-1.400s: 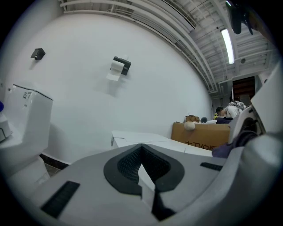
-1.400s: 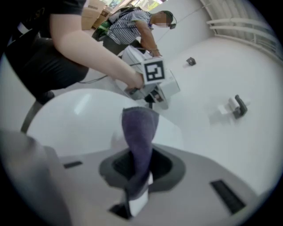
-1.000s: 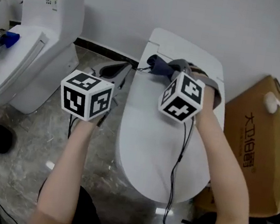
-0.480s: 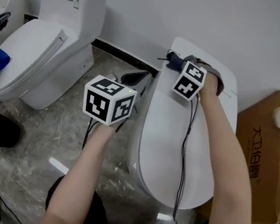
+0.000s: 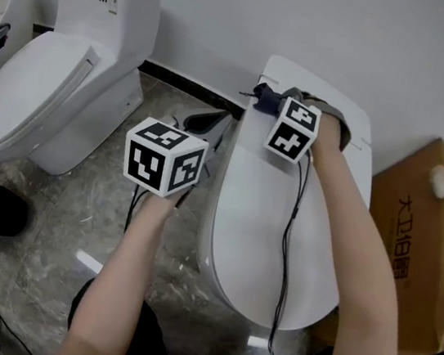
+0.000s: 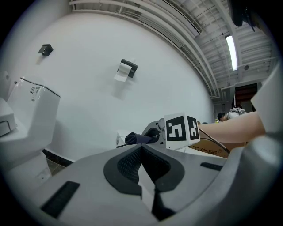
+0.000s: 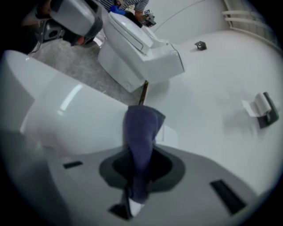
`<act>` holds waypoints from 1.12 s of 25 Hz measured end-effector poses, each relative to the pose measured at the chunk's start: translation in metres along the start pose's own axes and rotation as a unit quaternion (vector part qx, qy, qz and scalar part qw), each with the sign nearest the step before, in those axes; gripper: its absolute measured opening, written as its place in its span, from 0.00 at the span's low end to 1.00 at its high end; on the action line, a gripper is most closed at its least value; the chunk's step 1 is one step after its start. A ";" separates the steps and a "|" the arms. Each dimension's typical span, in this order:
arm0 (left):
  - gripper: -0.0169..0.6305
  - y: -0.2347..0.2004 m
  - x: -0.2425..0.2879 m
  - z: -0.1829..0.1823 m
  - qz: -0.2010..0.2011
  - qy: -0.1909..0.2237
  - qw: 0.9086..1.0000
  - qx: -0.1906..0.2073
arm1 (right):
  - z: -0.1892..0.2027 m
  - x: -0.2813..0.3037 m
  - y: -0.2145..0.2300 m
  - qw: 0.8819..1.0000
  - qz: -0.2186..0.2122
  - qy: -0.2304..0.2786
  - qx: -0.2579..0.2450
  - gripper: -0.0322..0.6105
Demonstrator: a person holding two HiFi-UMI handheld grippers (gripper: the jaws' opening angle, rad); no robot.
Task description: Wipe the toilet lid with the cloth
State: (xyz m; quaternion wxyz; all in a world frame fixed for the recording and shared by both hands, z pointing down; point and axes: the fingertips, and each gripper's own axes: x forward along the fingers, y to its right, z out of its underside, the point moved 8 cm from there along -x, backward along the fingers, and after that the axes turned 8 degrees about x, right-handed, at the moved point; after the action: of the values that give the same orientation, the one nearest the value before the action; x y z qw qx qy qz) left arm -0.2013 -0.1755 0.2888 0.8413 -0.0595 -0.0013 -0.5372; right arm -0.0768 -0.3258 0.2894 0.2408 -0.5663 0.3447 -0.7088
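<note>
- Two jaws of the right tool [image 7: 138, 178] are closed on a dark blue cloth [image 7: 140, 132]. The cloth runs out forward from between them.
- In the head view the right tool [image 5: 273, 100] is at the far end of the toilet lid [image 5: 271, 238], close to the wall, and the cloth [image 5: 259, 95] lies over the lid's back left corner. I cannot tell whether the cloth presses on the lid.
- The left tool [image 6: 142, 154] has its jaws together, with nothing between them.
- The left tool [image 5: 204, 120] is held above the floor [image 5: 51, 213], just beside the left edge of the lid and not touching it.
- A thin black cable [image 5: 286, 248] goes from the right tool back along the person's forearm, across the white lid.
- The lid is shut and its surface is smooth and glossy.
- A second white toilet [image 5: 52, 97] stands to the left, well apart, also with its lid down.
- A brown cardboard box [image 5: 413, 251] stands just beside the right side of the first toilet.
- On the white wall a paper holder [image 6: 126, 69] is mounted high up.
</note>
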 end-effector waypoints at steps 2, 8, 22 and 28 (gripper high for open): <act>0.05 0.002 0.001 -0.001 0.001 0.000 1.000 0.001 | -0.001 -0.004 -0.003 1.000 -0.005 0.001 -0.001 0.15; 0.05 0.006 0.003 0.000 0.003 -0.003 1.000 0.005 | -0.002 -0.017 -0.013 1.000 -0.015 0.006 -0.005 0.15; 0.05 0.008 0.007 0.002 0.002 -0.003 1.000 -0.001 | -0.006 -0.054 -0.048 0.999 -0.005 0.022 -0.026 0.15; 0.05 0.007 0.008 0.002 -0.001 0.000 1.000 -0.007 | -0.007 -0.071 -0.063 0.999 -0.011 0.030 -0.035 0.15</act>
State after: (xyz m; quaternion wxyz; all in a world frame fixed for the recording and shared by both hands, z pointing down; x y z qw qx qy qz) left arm -0.1911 -0.1798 0.2901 0.8405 -0.0656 0.0030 -0.5379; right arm -0.0632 -0.2313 0.2912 0.2027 -0.5569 0.3698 -0.7155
